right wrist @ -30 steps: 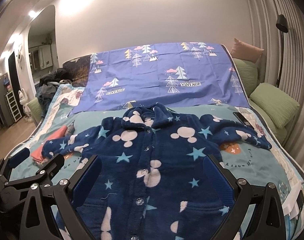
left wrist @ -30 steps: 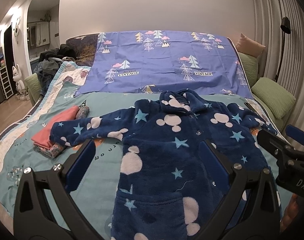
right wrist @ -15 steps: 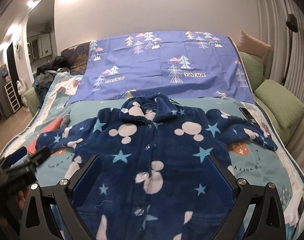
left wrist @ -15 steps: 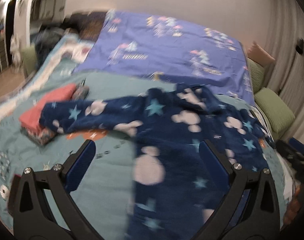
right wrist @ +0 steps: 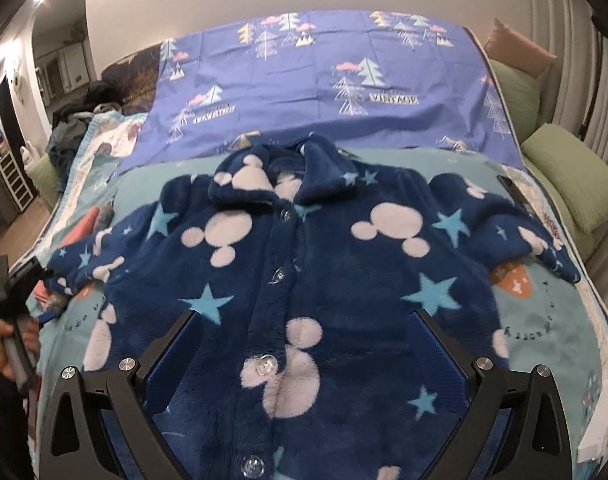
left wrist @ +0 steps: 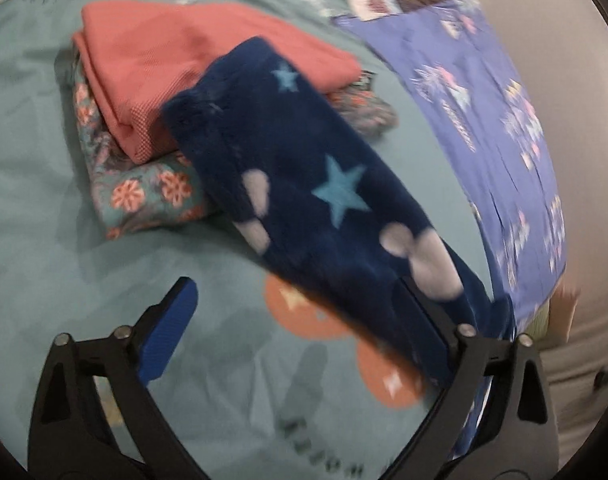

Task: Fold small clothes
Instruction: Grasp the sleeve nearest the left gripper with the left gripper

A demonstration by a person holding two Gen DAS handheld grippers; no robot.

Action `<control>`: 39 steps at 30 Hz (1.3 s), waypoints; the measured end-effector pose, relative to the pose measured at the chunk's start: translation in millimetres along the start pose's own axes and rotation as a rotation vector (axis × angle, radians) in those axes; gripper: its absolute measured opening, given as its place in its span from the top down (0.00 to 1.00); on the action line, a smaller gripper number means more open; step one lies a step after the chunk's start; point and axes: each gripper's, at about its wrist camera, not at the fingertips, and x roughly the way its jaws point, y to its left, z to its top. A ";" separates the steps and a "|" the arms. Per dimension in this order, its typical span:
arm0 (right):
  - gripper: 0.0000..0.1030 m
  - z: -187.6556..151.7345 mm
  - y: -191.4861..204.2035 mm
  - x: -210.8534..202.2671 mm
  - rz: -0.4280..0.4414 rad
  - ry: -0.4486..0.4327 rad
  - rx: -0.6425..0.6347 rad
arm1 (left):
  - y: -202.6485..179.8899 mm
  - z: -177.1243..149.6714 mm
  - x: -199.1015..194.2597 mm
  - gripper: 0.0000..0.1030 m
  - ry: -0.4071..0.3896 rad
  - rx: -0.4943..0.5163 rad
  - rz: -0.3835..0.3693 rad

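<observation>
Teal bedspread (left wrist: pixel 104 280) borders fleece sleeve (left wrist: pixel 304 184).

one fleece jacket (right wrist: pixel 324 272), perhaps two folded garments (left wrist: pixel 152 80), two green pillows (right wrist: pixel 576 188)

Left gripper (left wrist: pixel 300 328) swung over to jacket sleeve (left wrist: pixel 304 184) beside folded stack (left wrist: pixel 144 92); right gripper (right wrist: pixel 304 352) moved closer

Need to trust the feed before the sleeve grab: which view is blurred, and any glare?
Left wrist view: motion-smeared, though the navy star-print fleece sleeve and folded coral cloth stay readable. Right wrist view: fairly sharp, ceiling-light glare top left, fisheye bending edges.
</observation>
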 end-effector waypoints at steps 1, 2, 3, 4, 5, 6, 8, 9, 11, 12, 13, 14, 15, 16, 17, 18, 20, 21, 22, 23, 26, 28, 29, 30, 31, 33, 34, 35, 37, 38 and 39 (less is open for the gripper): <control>0.00 0.9 -0.9 2.2 0.000 0.002 0.002 | 1.2 2.3 5.9 0.09 0.002 -0.015 -0.003; 0.00 2.0 -1.5 4.8 -0.001 0.004 0.003 | 0.9 3.7 7.9 0.11 0.003 -0.020 -0.002; 0.00 2.9 -2.1 7.4 -0.004 0.006 0.006 | 0.7 5.5 11.6 0.16 -0.002 -0.024 0.003; 0.00 4.3 -3.6 9.3 -0.005 0.008 0.008 | 0.7 10.0 13.3 0.18 -0.008 -0.028 -0.002; 0.00 5.2 -4.3 10.9 -0.008 0.009 0.009 | -0.5 13.1 16.2 0.24 -0.013 -0.030 -0.006; 0.00 5.6 -5.3 12.8 -0.012 0.011 0.011 | -2.1 13.8 18.2 0.35 -0.018 -0.030 -0.009; 0.00 6.4 -7.3 16.3 -0.016 0.013 0.014 | -5.2 18.4 23.9 0.53 -0.016 -0.027 -0.019; 0.00 5.9 -8.6 17.8 -0.017 0.015 0.017 | -7.3 20.4 27.2 0.68 -0.015 -0.022 -0.022; 0.00 4.2 -11.9 19.8 -0.017 0.020 0.024 | -13.2 24.5 28.7 0.89 -0.023 0.000 -0.025; 0.00 4.1 -13.5 20.3 -0.016 0.021 0.027 | -18.9 24.8 25.0 0.89 -0.038 0.022 -0.021; 0.00 3.3 -15.6 19.8 -0.015 0.021 0.031 | -24.9 25.5 20.1 0.89 -0.061 0.040 -0.023; 0.00 2.9 -17.5 19.2 -0.015 0.019 0.033 | -35.0 25.4 12.0 0.89 -0.095 0.071 -0.030; 0.00 2.7 -20.7 17.5 -0.017 0.012 0.034 | -50.1 23.5 -0.4 0.89 -0.138 0.121 -0.035; 0.00 2.7 -22.4 16.6 -0.019 0.008 0.035 | -63.1 21.6 -9.6 0.89 -0.167 0.164 -0.039; 0.00 3.0 -25.3 15.1 -0.024 0.001 0.037 | -80.4 18.5 -20.7 0.89 -0.198 0.218 -0.046; 0.00 3.5 -28.7 13.6 -0.028 -0.005 0.043 | -102.1 13.3 -33.4 0.89 -0.230 0.283 -0.056; 0.00 5.0 -34.8 11.8 -0.027 -0.013 0.062 | -140.1 1.4 -51.8 0.89 -0.274 0.392 -0.087; 0.00 5.0 -38.6 10.0 -0.023 -0.018 0.077 | -165.0 -10.3 -62.1 0.89 -0.288 0.462 -0.117; 0.00 5.1 -42.5 8.4 -0.019 -0.022 0.092 | -183.9 -20.0 -67.3 0.89 -0.291 0.514 -0.143; 0.00 4.3 -47.7 5.4 -0.012 -0.029 0.112 | -208.9 -35.9 -74.0 0.89 -0.292 0.586 -0.180; 0.00 1.0 -59.9 -2.1 -0.013 -0.047 0.141 | -260.0 -84.2 -80.4 0.89 -0.257 0.743 -0.266; 0.00 -2.4 -69.0 -6.0 -0.024 -0.053 0.151 | -285.1 -123.8 -78.6 0.89 -0.202 0.832 -0.332; 0.00 -3.3 -72.5 -6.7 -0.030 -0.053 0.155 | -298.4 -149.9 -73.8 0.89 -0.161 0.880 -0.368; 0.00 -5.0 -78.1 -7.7 -0.038 -0.053 0.165 | -306.3 -168.8 -68.5 0.89 -0.126 0.908 -0.391; 0.00 -6.7 -85.5 -8.8 -0.044 -0.051 0.181 | -312.7 -181.2 -64.1 0.89 -0.101 0.925 -0.401; 0.00 -8.9 -98.0 -9.6 -0.044 -0.044 0.212 | -325.0 -219.2 -47.3 0.89 -0.018 0.973 -0.416; 0.00 -10.5 -105.9 -9.5 -0.039 -0.035 0.236 | -328.8 -233.9 -40.0 0.89 0.015 0.993 -0.414; 0.00 -11.6 -111.4 -8.7 -0.032 -0.029 0.251 | -332.0 -249.4 -31.1 0.89 0.051 1.019 -0.411; 0.00 -13.3 -119.5 -7.0 -0.016 -0.019 0.272 | -332.7 -279.3 -17.4 0.88 0.108 1.090 -0.390; 0.00 -14.0 -123.6 -5.7 -0.001 -0.011 0.280 | -331.8 -291.8 -13.6 0.84 0.128 1.132 -0.367; 0.00 -13.8 -124.4 -4.7 0.004 -0.008 0.282 | -328.3 -302.5 -10.4 0.79 0.150 1.174 -0.348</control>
